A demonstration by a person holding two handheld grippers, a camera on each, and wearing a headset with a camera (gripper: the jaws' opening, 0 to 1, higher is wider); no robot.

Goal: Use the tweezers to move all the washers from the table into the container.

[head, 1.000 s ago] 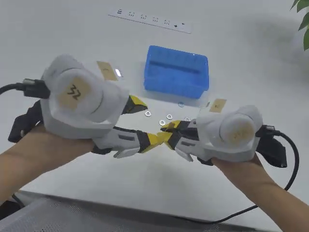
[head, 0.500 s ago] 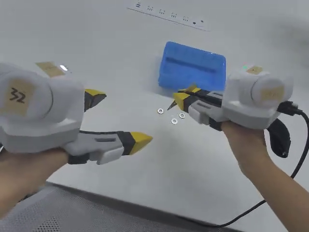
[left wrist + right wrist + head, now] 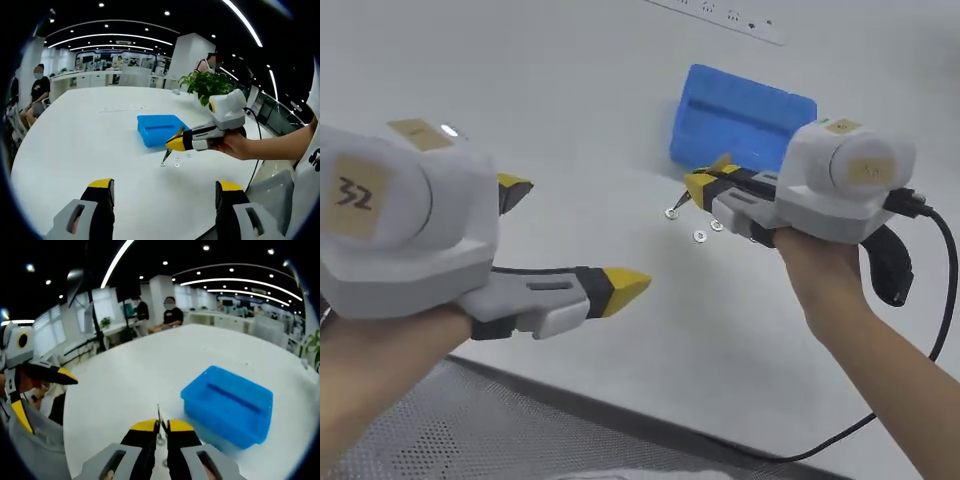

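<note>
- L gripper (image 3: 570, 235): jaws wide apart, nothing held, idle near table (image 3: 720, 340) edge.
- R gripper (image 3: 705, 187): jaws closed on tweezers (image 3: 678, 207), tips angled down, just above washers (image 3: 700, 236); tip contact w/ a washer: cannot tell.
- 3 washers seen, all on table, just short of container (image 3: 745, 115).
- container: blue, interior not readable. Est. status: early; no transfer evident, 3 pcs left to move.

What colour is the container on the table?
The container is blue, clearest in the head view.
</note>
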